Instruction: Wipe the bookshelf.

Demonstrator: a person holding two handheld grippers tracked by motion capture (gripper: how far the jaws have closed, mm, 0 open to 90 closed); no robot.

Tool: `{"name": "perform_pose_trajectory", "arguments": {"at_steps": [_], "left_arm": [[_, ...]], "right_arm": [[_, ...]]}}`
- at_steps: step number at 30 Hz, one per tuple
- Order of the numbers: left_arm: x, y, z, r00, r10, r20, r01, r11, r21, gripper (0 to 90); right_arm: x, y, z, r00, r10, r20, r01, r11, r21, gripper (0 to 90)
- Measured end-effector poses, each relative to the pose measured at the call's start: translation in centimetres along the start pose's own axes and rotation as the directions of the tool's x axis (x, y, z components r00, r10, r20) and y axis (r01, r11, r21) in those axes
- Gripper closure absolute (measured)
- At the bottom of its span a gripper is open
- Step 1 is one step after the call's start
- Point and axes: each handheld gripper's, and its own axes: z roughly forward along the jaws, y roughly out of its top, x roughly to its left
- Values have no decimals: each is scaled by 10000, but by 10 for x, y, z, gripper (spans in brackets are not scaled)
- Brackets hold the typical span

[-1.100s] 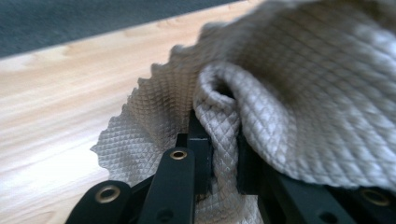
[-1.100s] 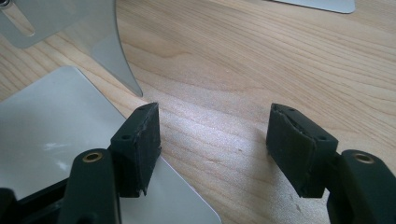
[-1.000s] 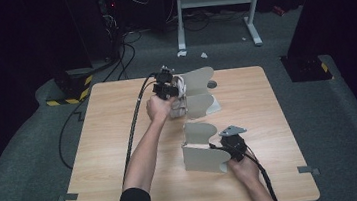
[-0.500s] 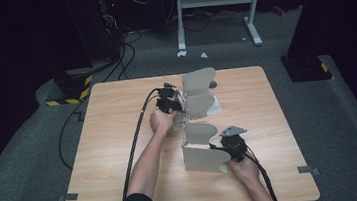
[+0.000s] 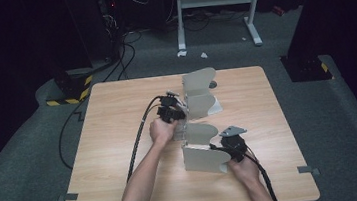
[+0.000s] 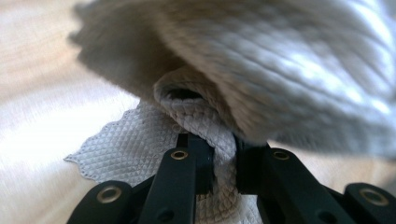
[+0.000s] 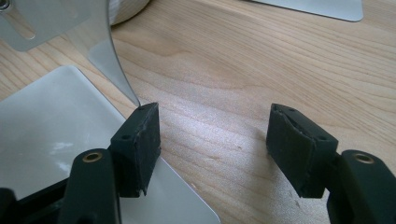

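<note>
- High view: the left claw (image 5: 173, 112) hovered near the middle of the wooden tabletop (image 5: 120, 137), at the left edge of a row of grey metal bookend-like plates (image 5: 200, 83). Its jaws could not be made out here. A pale cloth (image 5: 179, 129) hung just below it, between the hand and the plates. The right claw (image 5: 232, 144) sat at the right end of the nearest plate (image 5: 204, 159), which stood upright on its edge with its long axis running across the tabletop, left to right. No writing could be read on anything.
- Left gripper view: the left claw (image 6: 224, 163) was nearly closed, and its two black pads pinched a fold of the grey-white woven cloth (image 6: 201, 126). The gripped fold ran straight up from the jaws; the rest of the cloth billowed above, blurred, and one scalloped corner lay flat on the tabletop (image 6: 42, 116) at the left. No label was visible.
- Right gripper view: the right claw (image 7: 212, 142) stood wide open with bare tabletop (image 7: 224, 70) between the pads, gripping nothing. Its left pad (image 7: 137, 140) rested over the flat base of a metal plate (image 7: 51, 130), just beside the plate's curved upright edge. A second plate (image 7: 322, 7) lay well apart at the top. No markings were legible.
</note>
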Motion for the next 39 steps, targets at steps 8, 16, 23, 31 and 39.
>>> {"name": "perform_pose_trajectory", "arguments": {"at_steps": [8,16,23,31,39], "left_arm": [[-18,-32,0,9988,282,409,-271,9992,-294,796],[-33,-61,-16,9962,773,397,-755,9961,-449,795],[-23,-92,-37,9992,325,241,-302,9955,-903,793],[3,-109,-65,9952,-136,-973,24,9935,-1137,790],[41,-118,-83,9786,-853,-1874,596,9886,-1384,791]], "right_arm": [[0,0,0,10000,-4,9,4,10000,7,350],[0,0,0,10000,7,19,-8,10000,14,348],[0,0,0,10000,7,22,-7,10000,15,347],[0,1,1,10000,26,24,-26,10000,13,340],[0,1,1,10000,34,23,-34,10000,16,340]]}}
